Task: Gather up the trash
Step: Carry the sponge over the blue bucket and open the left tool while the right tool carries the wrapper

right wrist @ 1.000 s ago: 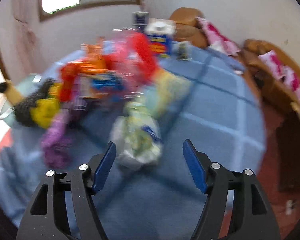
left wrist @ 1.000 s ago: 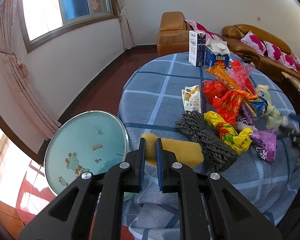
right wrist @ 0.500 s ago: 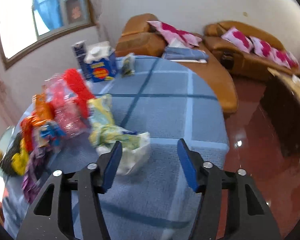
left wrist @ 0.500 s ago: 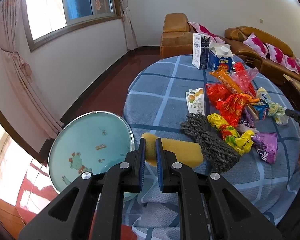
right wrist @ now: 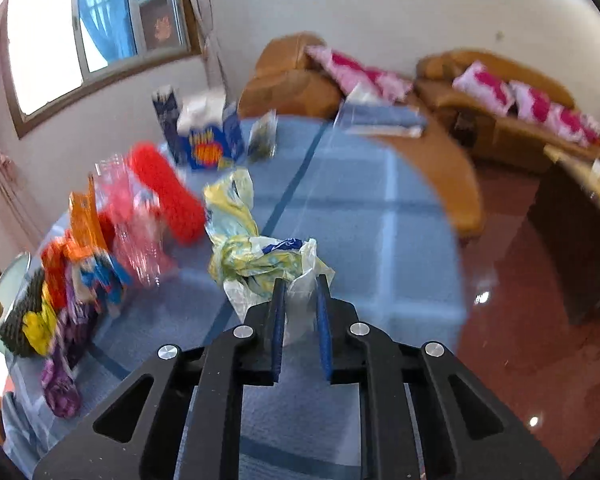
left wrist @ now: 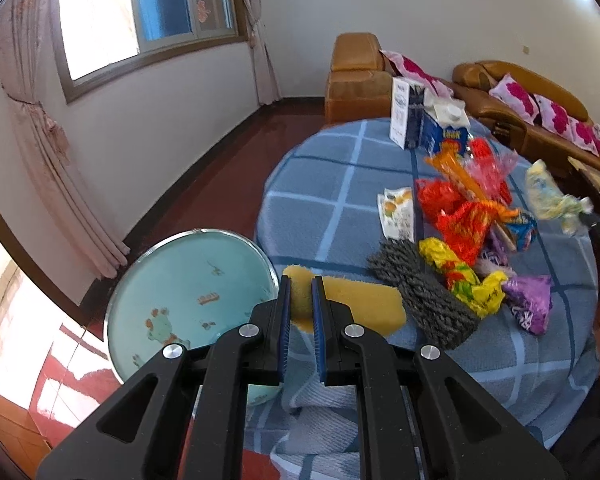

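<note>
My right gripper (right wrist: 300, 296) has its jaws closing, and the pads pinch the white end of a crumpled yellow-and-white plastic bag (right wrist: 256, 260). In the left wrist view that bag (left wrist: 544, 192) hangs just above the blue checked table (left wrist: 320, 208) at the right edge, from the right gripper (left wrist: 592, 218). A heap of red, orange, yellow and purple wrappers (left wrist: 464, 220) lies mid-table. My left gripper (left wrist: 298, 300) is shut on the near edge of a yellow sponge (left wrist: 360, 304) at the table's front.
A grey knitted cloth (left wrist: 424, 292) lies beside the sponge. Two cartons (left wrist: 440, 128) stand at the table's far side. A round teal basin (left wrist: 180, 292) sits low, left of the table. Orange sofas (left wrist: 520, 92) with pink cushions line the back wall.
The right gripper's jaws went from wide apart around the bag to pinched on it, and the bag has risen a little. The left gripper and sponge have stayed put.
</note>
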`<state>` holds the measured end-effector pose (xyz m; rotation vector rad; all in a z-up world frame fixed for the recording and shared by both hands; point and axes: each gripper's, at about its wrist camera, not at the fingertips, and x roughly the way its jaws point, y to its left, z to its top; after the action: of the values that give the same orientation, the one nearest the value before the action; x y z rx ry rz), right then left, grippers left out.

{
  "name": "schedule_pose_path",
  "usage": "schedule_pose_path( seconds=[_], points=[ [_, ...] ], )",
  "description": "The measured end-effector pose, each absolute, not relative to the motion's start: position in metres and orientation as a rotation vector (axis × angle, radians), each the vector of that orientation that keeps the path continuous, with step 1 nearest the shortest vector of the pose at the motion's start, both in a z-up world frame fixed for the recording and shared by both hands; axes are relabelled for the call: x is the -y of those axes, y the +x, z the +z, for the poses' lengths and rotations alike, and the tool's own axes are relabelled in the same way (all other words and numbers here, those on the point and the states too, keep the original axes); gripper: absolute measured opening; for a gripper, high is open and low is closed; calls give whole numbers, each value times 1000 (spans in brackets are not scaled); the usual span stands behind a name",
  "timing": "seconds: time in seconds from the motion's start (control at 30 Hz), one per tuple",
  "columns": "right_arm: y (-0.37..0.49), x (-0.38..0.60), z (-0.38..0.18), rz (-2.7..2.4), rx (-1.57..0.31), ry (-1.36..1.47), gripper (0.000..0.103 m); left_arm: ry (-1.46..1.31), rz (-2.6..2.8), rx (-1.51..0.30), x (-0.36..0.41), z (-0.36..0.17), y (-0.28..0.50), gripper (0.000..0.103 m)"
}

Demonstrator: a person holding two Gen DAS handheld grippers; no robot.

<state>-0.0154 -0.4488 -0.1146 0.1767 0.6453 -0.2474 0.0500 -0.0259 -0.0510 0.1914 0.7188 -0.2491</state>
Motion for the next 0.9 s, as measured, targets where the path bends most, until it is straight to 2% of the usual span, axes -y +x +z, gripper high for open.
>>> schedule_pose_path(
  seconds=[0.3,0.9],
  points=[
    [-29,413,-49,-129,-457,96,15,167,-128,-697,-13,-36,57,10],
    [80,243,-53,337,-537,-64,15,179,150,-735,-92,-55,73,10]
  ],
)
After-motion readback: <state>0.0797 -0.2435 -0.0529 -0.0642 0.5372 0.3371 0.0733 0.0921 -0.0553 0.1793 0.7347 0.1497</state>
